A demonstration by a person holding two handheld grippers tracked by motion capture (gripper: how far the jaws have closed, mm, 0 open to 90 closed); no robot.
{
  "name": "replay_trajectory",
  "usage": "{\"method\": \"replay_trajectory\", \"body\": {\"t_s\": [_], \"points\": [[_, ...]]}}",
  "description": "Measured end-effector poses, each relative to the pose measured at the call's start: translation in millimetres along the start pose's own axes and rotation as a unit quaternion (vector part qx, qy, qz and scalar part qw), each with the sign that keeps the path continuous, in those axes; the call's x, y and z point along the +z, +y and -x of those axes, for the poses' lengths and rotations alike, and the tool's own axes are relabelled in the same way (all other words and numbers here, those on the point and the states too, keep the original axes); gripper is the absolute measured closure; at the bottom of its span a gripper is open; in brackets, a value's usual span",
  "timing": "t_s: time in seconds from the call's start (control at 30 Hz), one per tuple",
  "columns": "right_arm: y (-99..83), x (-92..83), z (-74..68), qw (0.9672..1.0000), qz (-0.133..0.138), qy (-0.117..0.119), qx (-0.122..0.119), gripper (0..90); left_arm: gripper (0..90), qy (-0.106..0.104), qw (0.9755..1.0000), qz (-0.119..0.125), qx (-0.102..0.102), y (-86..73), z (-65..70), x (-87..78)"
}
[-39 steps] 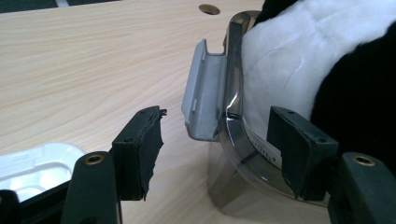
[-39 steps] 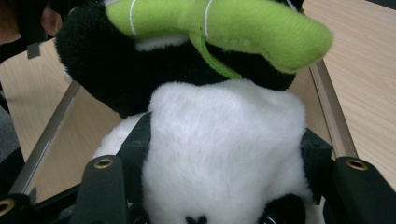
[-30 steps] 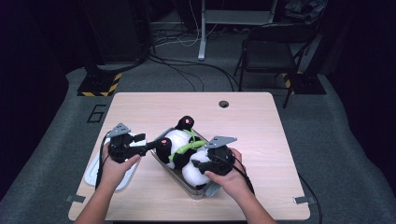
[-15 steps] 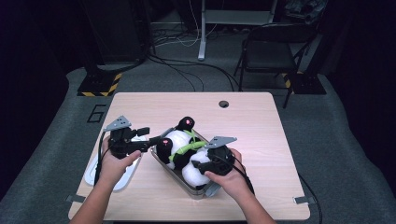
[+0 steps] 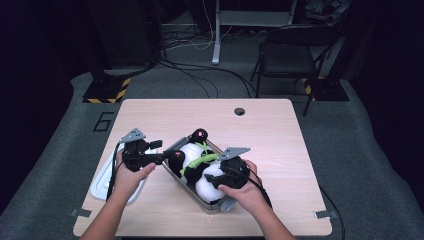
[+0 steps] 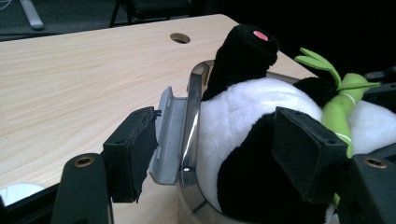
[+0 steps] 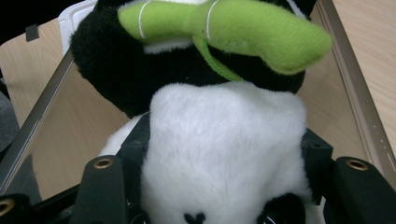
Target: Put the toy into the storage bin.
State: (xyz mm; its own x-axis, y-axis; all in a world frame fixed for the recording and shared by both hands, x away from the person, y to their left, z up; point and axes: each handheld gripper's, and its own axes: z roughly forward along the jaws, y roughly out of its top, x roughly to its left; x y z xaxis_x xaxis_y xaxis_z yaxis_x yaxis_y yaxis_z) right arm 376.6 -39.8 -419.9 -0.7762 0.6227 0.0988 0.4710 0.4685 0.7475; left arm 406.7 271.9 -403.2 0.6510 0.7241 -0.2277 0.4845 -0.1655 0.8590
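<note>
Plush panda (image 5: 200, 167) lengthwise in clear bin (image 5: 210, 206), head toward person.

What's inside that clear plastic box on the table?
A plush panda fills the clear box, with a green bamboo sprig across its chest. The right gripper clamps its white head. The panda covers the box's floor, so anything beneath it is hidden.
</note>
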Motion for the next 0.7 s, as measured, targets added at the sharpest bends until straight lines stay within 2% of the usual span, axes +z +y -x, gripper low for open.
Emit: {"method": "replay_trajectory", "body": {"t_s": [0.2,0.33,0.43,0.53,0.7], "points": [[-0.4,2.0,-0.5,0.9999,-0.012,0.004,0.000,38.3,31.1,0.014,0.9998,-0.015,0.002,-6.8,-2.6,6.5],[-0.6,3.9,0.3,0.9999,-0.015,0.005,-0.007,38.1,31.1,0.013,0.9997,-0.021,-0.008,-12.7,-6.5,9.9],[-1.3,5.1,-0.1,0.9998,-0.020,0.003,-0.007,37.3,31.1,0.019,0.9993,-0.032,-0.005,-15.4,-7.5,12.5],[-2.1,6.2,0.2,0.9997,-0.022,0.001,-0.009,34.7,31.4,0.019,0.9991,-0.039,-0.003,-18.8,-8.2,15.1],[-2.2,7.2,-0.7,0.9995,-0.026,-0.008,-0.015,27.3,31.4,0.014,0.9989,-0.041,-0.017,-25.6,-12.4,17.6]]}}
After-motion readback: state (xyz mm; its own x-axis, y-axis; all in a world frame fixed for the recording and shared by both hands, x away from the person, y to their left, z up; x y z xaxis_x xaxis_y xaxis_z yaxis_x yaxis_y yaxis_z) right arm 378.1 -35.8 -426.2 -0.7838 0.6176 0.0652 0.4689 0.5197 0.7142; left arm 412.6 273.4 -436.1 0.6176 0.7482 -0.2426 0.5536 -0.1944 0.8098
